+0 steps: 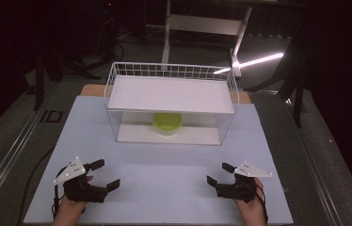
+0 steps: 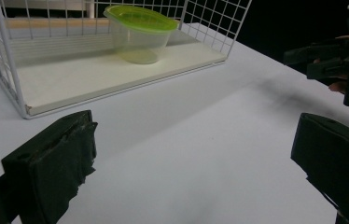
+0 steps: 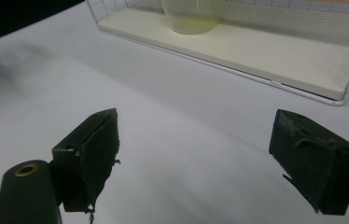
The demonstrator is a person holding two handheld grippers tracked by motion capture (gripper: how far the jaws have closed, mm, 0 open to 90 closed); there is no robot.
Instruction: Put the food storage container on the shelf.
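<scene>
Container point(image 1: 167, 123), clear with green lid, sits inside wire rack point(image 1: 117, 94).

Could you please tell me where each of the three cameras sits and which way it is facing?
High view: above the person's side, looking forward and down at the white wire rack; both hands, the left gripper and right gripper enter below.
Left gripper view: rides the left gripper, facing the rack; its open jaws rise below.
Right gripper view: rides the right gripper, facing the rack's base; open jaws below.
Shared: the clear green-lidded tub shows in all.
</scene>
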